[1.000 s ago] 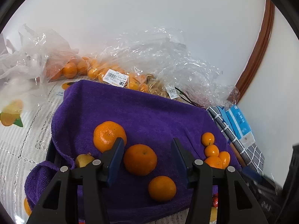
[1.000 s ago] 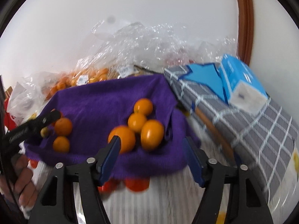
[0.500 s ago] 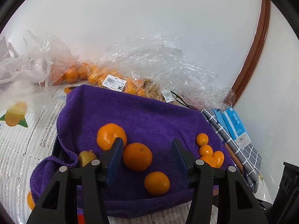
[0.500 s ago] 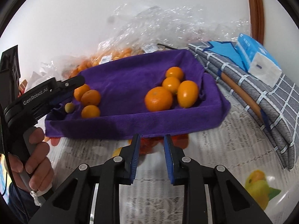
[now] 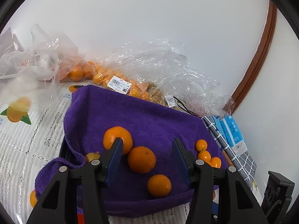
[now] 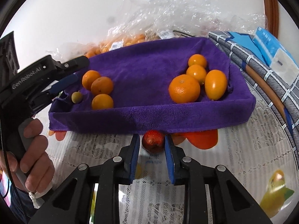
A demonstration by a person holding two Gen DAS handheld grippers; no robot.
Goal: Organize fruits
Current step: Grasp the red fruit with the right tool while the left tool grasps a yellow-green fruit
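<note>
A tray lined with a purple towel (image 5: 149, 115) (image 6: 149, 69) holds oranges (image 5: 141, 159) on its left side, and an orange (image 6: 184, 88) with small kumquats (image 6: 215, 86) on its right. A small greenish fruit (image 6: 77, 97) lies at the left end. My left gripper (image 5: 147, 146) is open and empty, held over the left oranges. My right gripper (image 6: 151, 140) is shut on a small dark red fruit (image 6: 153, 143) at table level, just in front of the tray's near edge.
Clear plastic bags of oranges (image 5: 119, 82) lie behind the tray against the wall. A checked grey cloth (image 6: 265, 71) and a blue packet (image 6: 274, 50) lie to the right. The white lace tablecloth (image 6: 243, 149) has printed fruit pictures. A red-orange shape (image 6: 202, 139) shows under the towel's edge.
My right gripper has drawn back from over the tray, dropped to the table and closed from wide open onto the small red fruit. My left gripper has lifted slightly and stays open.
</note>
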